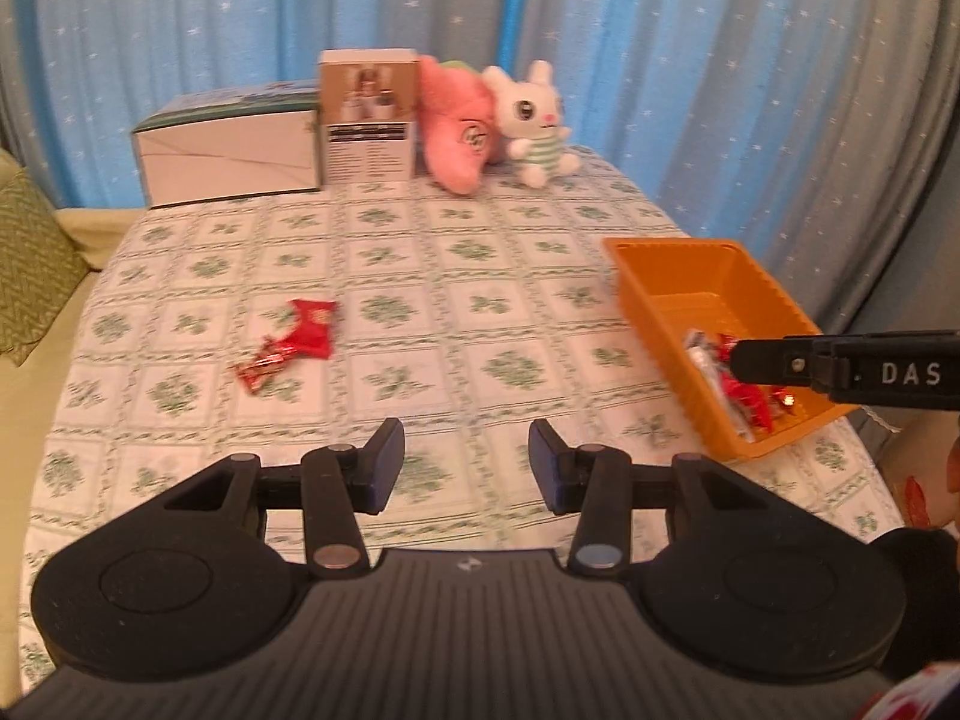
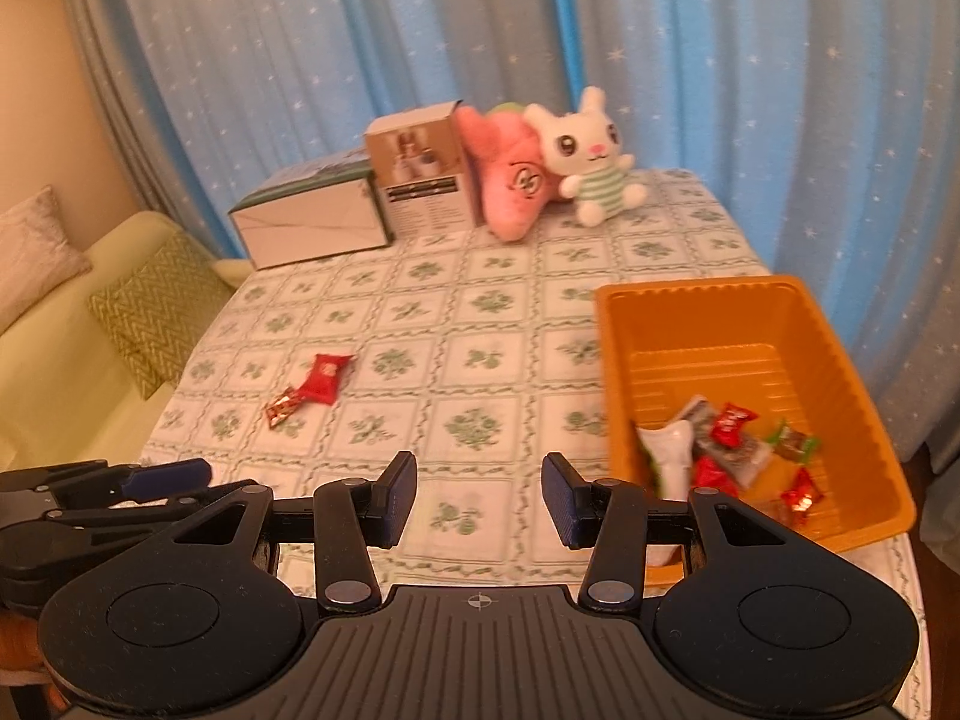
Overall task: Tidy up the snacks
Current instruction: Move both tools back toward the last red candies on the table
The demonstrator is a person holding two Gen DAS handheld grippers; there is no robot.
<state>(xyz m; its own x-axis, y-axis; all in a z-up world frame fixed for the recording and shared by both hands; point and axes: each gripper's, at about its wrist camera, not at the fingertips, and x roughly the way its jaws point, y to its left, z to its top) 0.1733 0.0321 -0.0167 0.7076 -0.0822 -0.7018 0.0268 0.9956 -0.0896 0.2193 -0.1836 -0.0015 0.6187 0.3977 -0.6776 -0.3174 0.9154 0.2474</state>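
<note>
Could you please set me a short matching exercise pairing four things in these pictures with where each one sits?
Things:
1. red snack packet
2. white bunny plush
3. orange bin
4. green patterned cushion

Places:
A. on the sofa beside the table
B. at the table's right edge, with wrapped snacks inside
C. loose on the tablecloth, left of the middle
D. at the far end of the table, next to the pink plush

Pairs: 1-C, 2-D, 3-B, 4-A
</note>
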